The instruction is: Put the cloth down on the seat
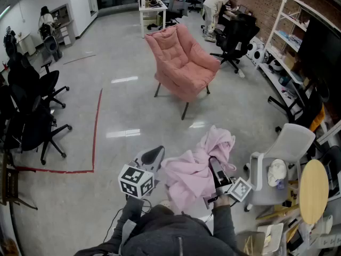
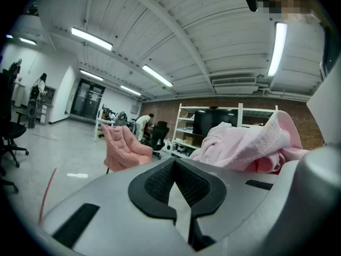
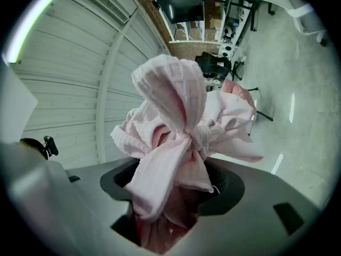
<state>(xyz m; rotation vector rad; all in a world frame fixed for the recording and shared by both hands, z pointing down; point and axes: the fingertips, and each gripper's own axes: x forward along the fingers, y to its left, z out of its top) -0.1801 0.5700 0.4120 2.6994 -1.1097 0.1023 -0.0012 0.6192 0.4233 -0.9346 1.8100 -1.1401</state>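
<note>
Head view: the cloth [image 1: 194, 169] is a pale pink, crumpled bundle at 6 o'clock, bunched high and drooping over your right hand-held gripper [image 1: 216, 169], which is clenched on it; your left hand-held gripper [image 1: 152, 156] sits just beside the bundle at 7 o'clock; the one pink armchair [image 1: 184, 63] stands at 12 o'clock, its seat bare, well apart from the cloth; open grey floor [image 1: 122, 105] lies between you and it; a red tape line [image 1: 97, 127] runs at 9 o'clock, with black office chairs beyond it; one white chair [image 1: 287, 148] and one round wooden tabletop [image 1: 313, 191] crowd your 4 o'clock side.

Left gripper view: your left hand-held gripper [image 2: 184, 196] has its jaws drawn together with nothing between them; the cloth [image 2: 245, 145] heaps at 3 o'clock; the armchair [image 2: 122, 148] shows at 9 o'clock.

Right gripper view: your right hand-held gripper [image 3: 176, 196] is grasping the cloth [image 3: 176, 137]; its ribbed weave twists into a knot-like gather above the jaws, with folds flaring upward.

Count: one cloth, one armchair, two hand-held grippers.
</note>
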